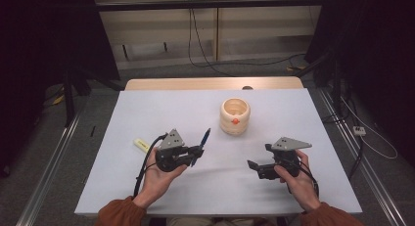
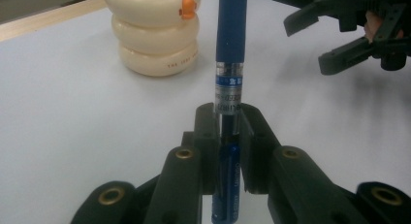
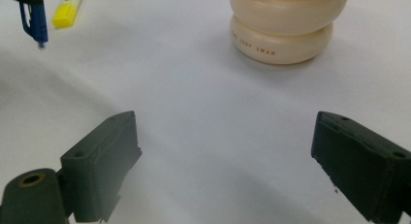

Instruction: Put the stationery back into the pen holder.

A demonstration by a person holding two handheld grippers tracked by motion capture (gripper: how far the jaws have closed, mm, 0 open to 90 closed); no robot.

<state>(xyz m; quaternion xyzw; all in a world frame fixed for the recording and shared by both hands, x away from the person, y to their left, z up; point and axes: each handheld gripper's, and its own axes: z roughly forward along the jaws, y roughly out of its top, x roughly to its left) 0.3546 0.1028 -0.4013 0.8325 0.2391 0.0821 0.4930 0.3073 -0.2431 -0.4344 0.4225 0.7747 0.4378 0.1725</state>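
Your left gripper [image 1: 198,151] is clamped on a blue pen [image 1: 201,145], which crosses the jaws and slants up toward the far edge of the table [image 1: 147,108]; in the left gripper view the pen [image 2: 230,49] runs upright between the closed jaws, its printed clear band just above the pads. The pen is held off the surface, left of the table's centre and nearer the near edge than the far one. Your right gripper [image 1: 254,168] is held over the near right part of the table with its jaws spread wide and nothing between them; in the right gripper view bare table [image 3: 213,117] lies between the two black fingers [image 3: 104,161]. A cream ribbed pot [image 1: 235,116] with an orange mark on its side stands upright just beyond the table's centre, apart from both grippers; small lettering on its lowest ring [image 3: 257,47] is too fine to read with certainty. A yellow highlighter [image 1: 142,145] lies flat near the left edge, just beside your left gripper's cable. The table has a pale, matte, unmarked top with a strip of light wood along its far edge. Around it lies grey carpet with metal rails on both sides, dark stands at the left and right, a pale wall panel behind, and black cables trailing across the floor.
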